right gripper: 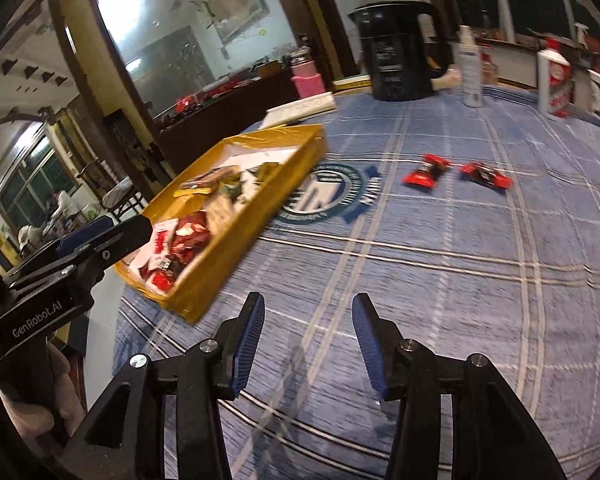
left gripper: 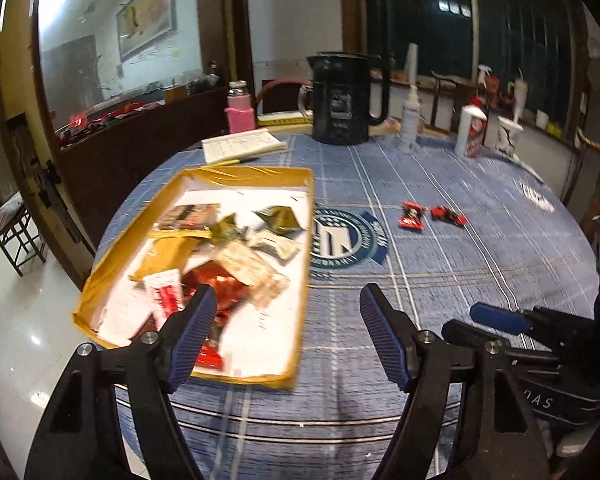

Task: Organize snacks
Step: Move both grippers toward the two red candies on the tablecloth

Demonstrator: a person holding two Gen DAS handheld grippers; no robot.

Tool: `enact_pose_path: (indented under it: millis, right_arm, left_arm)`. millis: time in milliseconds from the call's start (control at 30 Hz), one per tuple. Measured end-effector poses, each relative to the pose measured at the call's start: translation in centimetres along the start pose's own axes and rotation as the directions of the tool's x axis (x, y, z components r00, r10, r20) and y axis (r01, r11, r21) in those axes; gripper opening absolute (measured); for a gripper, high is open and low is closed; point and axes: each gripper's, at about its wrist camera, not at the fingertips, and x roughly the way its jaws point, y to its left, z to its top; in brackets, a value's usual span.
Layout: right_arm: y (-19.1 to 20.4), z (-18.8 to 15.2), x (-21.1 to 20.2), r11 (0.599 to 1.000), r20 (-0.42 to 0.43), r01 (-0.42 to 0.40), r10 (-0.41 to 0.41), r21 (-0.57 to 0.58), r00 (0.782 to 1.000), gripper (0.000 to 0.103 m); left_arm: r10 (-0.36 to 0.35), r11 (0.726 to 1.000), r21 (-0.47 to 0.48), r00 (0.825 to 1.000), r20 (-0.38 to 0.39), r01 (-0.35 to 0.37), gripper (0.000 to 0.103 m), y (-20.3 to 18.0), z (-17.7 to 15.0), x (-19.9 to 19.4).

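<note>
Round table in a blue plaid cloth [right gripper: 440,280] is carrying everything. Landmark: yellow tray [left gripper: 100,268], sitting at the table's left side, already piled with snack packets [left gripper: 236,256].

Two red candies [right gripper: 424,172] are still lying loose on the cloth, well apart from the tray, out past its far right corner and beyond the round blue emblem [left gripper: 340,240]. They are lying side by side, long axes running roughly left-right across both views, the nearer-to-tray one tilted a bit.

Right gripper [right gripper: 308,340] is hovering over bare cloth just off the tray's near right corner, pitched down, candies ahead and slightly right of its fingers. It looks like the nearer hand for the pickup. Jaws part-way apart, nothing between them.

Left gripper [left gripper: 288,332] is hanging over the tray's near end, left finger [left gripper: 196,332] over the packets, right finger over cloth. Jaws standing wide, empty. Candies are ahead and well to its right.
</note>
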Motion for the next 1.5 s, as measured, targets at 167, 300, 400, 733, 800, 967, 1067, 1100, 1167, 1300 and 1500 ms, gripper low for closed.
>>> enact_pose_path:
  millis: [167,300,400,733,800,967,1067,1100,1167,1300,1500]
  right_arm:
    - [-1.6,-0.4,-0.7,0.999,0.013,0.009,-0.010,0.039,1.000,0.052]
    - [-2.1,-0.7,-0.6,0.999,0.012,0.011,-0.012,0.047,1.000,0.052]
    - [-1.9,-0.9,-0.4,0.999,0.008,0.010,-0.010,0.045,1.000,0.052]
    - [-1.9,-1.1,0.2,0.998,-0.011,0.015,-0.015,0.058,1.000,0.052]
    - [-1.8,-1.2,0.3,0.998,-0.016,0.015,-0.015,0.059,1.000,0.052]
    - [-1.6,-1.2,0.5,0.998,-0.022,0.015,-0.014,0.057,1.000,0.052]
    - [-1.6,-1.2,0.5,0.998,-0.024,0.013,-0.011,0.061,1.000,0.052]
    - [-1.6,-1.2,0.5,0.998,-0.025,0.013,-0.011,0.062,1.000,0.052]
    - [-1.7,-1.2,0.6,0.998,-0.026,0.012,-0.010,0.066,1.000,0.052]
    - [-1.9,-1.2,0.6,0.997,-0.029,0.011,-0.009,0.075,1.000,0.052]
    - [-2.2,-1.3,0.5,0.996,-0.028,0.011,-0.009,0.084,1.000,0.052]
  left_arm:
    - [0.023,0.999,0.050,0.999,-0.036,-0.021,0.074,-2.2,-0.2,0.8]
    - [0.040,0.997,0.074,0.997,-0.059,-0.035,0.074,-2.9,-0.6,1.3]
    - [0.051,0.995,0.089,0.997,-0.066,-0.045,0.074,-3.3,-0.8,1.4]
    - [0.051,0.993,0.109,0.993,-0.104,-0.039,0.074,-3.4,-1.3,2.3]
    - [0.050,0.993,0.110,0.993,-0.109,-0.038,0.074,-3.3,-1.4,2.4]
    - [0.043,0.993,0.114,0.991,-0.123,-0.029,0.074,-3.4,-1.6,2.7]
    - [0.038,0.993,0.116,0.991,-0.128,-0.023,0.074,-3.5,-1.7,2.7]
    - [0.037,0.993,0.116,0.991,-0.130,-0.022,0.074,-3.5,-1.7,2.8]
    - [0.032,0.993,0.115,0.991,-0.133,-0.017,0.074,-3.5,-1.6,2.9]
    - [0.027,0.993,0.117,0.990,-0.139,-0.011,0.074,-3.6,-1.7,3.0]
    - [0.012,0.993,0.119,0.988,-0.152,0.006,0.074,-3.8,-1.7,3.2]
